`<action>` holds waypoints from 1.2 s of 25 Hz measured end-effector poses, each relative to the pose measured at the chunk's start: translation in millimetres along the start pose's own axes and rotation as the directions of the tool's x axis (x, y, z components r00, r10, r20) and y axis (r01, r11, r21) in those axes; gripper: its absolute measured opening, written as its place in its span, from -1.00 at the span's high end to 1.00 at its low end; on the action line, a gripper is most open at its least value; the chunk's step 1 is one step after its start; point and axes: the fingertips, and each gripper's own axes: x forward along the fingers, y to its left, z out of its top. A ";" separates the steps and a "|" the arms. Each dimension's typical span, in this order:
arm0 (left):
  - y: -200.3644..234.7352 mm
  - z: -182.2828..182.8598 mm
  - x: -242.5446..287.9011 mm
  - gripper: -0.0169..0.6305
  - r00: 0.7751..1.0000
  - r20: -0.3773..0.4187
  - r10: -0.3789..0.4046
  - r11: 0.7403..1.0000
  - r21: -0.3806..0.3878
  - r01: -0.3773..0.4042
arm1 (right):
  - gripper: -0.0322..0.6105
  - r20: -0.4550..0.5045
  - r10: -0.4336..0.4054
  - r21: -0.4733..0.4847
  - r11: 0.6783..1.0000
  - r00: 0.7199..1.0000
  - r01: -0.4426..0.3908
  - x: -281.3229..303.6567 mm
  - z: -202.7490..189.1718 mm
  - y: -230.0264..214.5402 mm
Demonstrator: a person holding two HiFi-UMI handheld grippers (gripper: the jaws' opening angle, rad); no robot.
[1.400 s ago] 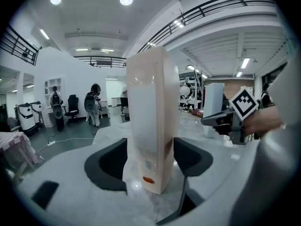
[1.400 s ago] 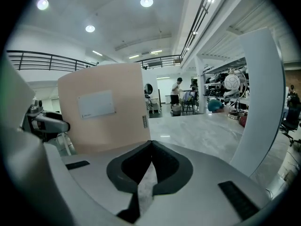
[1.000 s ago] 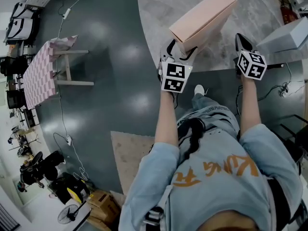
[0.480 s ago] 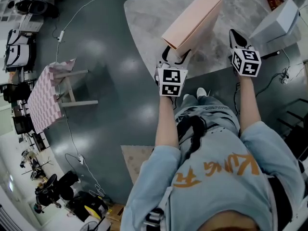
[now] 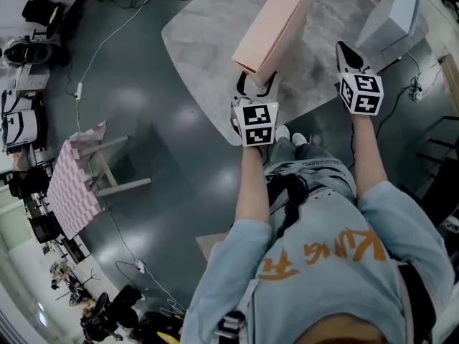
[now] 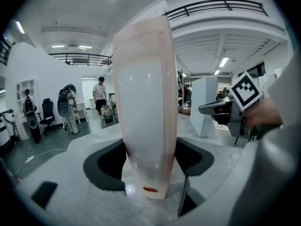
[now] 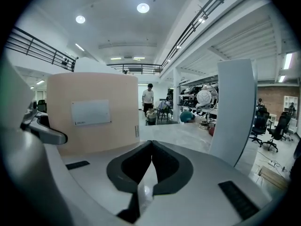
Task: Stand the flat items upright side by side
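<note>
A flat pink box [image 5: 272, 27] is held on edge above the grey marble table [image 5: 204, 56], its near end between the jaws of my left gripper [image 5: 257, 84], which is shut on it. In the left gripper view the pink box [image 6: 146, 112] rises tall from my left gripper [image 6: 148, 161]. A white flat box [image 5: 393, 13] stands upright at the table's right edge. My right gripper [image 5: 344, 51] hovers to the right of the pink box, shut and empty. From my right gripper [image 7: 151, 147], the pink box [image 7: 94, 112] is at left and the white box [image 7: 233, 109] at right.
A small table with a pink checked cloth [image 5: 72, 185] stands on the dark floor at left, with cables [image 5: 107, 41] running past it. A person [image 6: 99, 95] stands far off in the hall. Office chairs [image 7: 270, 131] stand beyond the table to the right.
Both grippers and the pink box have moved further over the marble table. The white box now sits closer to my right gripper, and the pink box points more straight away from me.
</note>
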 end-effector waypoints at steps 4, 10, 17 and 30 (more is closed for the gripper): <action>-0.8 9.5 17.8 -0.09 1.000 -0.001 -0.019 1.000 0.005 0.019 | 0.89 -0.005 -0.074 0.013 0.997 0.997 0.075 -4.2 3.5 -13.0; -3.0 21.3 46.3 -0.09 0.999 0.002 -0.052 0.998 0.017 0.052 | 0.69 -0.035 -0.185 0.030 0.982 0.982 0.186 -7.4 1.9 -35.4; -9.5 33.1 71.5 -0.09 0.997 0.009 -0.083 0.996 0.030 0.083 | 0.15 -0.114 -0.384 0.052 0.919 0.916 0.391 -24.8 -6.3 -78.1; -30.3 50.5 107.0 -0.09 0.997 0.005 -0.083 0.996 0.017 0.083 | -0.32 -0.140 -0.463 0.139 0.866 0.875 0.480 -31.4 7.5 -136.3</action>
